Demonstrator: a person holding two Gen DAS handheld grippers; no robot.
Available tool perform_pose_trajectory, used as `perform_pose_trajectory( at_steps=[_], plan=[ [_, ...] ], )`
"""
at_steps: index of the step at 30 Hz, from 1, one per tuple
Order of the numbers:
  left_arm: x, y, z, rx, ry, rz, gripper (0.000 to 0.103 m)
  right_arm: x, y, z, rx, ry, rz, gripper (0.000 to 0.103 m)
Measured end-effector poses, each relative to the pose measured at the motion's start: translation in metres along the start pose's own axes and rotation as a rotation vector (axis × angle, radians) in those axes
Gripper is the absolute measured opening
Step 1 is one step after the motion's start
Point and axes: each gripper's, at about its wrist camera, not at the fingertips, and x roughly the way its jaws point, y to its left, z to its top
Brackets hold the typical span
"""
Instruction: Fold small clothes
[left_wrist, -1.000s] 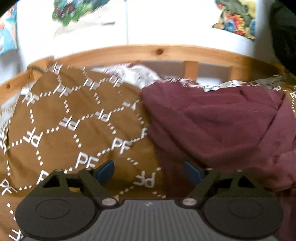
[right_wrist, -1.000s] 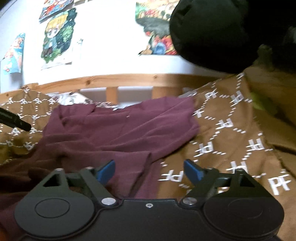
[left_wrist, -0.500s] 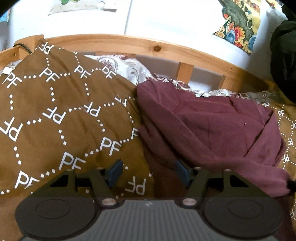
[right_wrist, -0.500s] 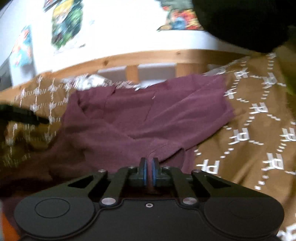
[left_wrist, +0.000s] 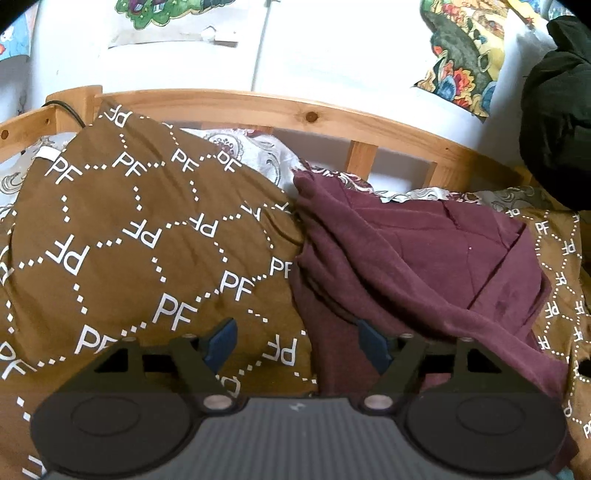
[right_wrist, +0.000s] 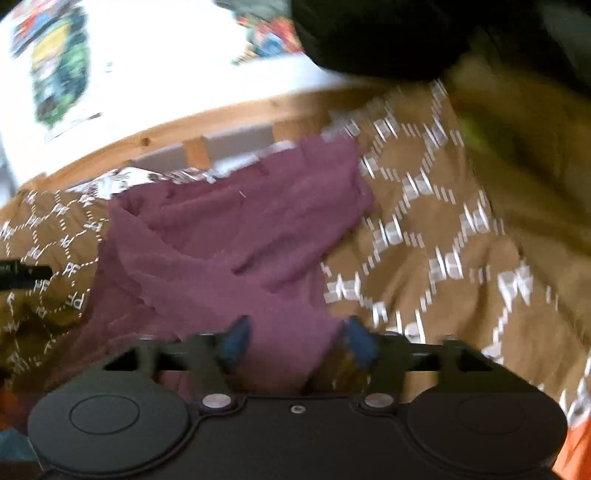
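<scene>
A crumpled maroon garment (left_wrist: 413, 258) lies on a brown bedspread printed with white letters (left_wrist: 140, 236); it also shows in the right wrist view (right_wrist: 236, 243). My left gripper (left_wrist: 297, 341) is open, its blue-padded fingers straddling the garment's near left edge. My right gripper (right_wrist: 295, 341) is open, with the garment's near hem lying between its fingers. The right wrist view is motion-blurred.
A wooden bed rail (left_wrist: 295, 114) runs along the far side, under a white wall with posters. A black cloth bundle (left_wrist: 557, 122) hangs at upper right. A paisley pillow (left_wrist: 255, 155) lies behind the bedspread. A dark part of the other gripper (right_wrist: 22, 275) enters at left.
My right gripper closed on the garment's hem half a second ago and has now opened again, releasing it. My left gripper stayed open and shifted slightly.
</scene>
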Motion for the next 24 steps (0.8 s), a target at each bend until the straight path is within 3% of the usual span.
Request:
perform_pose_trajectory(
  at_steps=[5,10,12,16,20,23,24],
  plan=[
    [0.015,0.001,0.009,-0.017,0.03,-0.048,0.074,0.02,0.038,0.033,-0.173,-0.025,0.137,0.074],
    [0.047,-0.001,0.02,0.01,0.054,-0.137,0.052,0.078,0.083,0.096,-0.247,0.008,0.31,0.073],
    [0.065,0.0,0.022,-0.018,0.063,-0.164,0.048,0.108,0.105,0.125,-0.265,0.024,0.374,0.065],
    [0.096,0.0,0.022,-0.076,0.094,-0.2,0.043,0.179,0.142,0.164,-0.289,0.116,0.481,0.053],
    [0.114,0.004,0.02,-0.078,0.107,-0.19,0.04,0.228,0.162,0.184,-0.245,0.218,0.575,0.053],
    [0.119,0.01,0.02,-0.122,0.099,-0.215,0.038,0.248,0.182,0.186,-0.309,0.25,0.603,0.053],
    [0.121,0.012,0.02,-0.138,0.096,-0.221,0.033,0.253,0.19,0.185,-0.341,0.265,0.605,0.053]
  ],
)
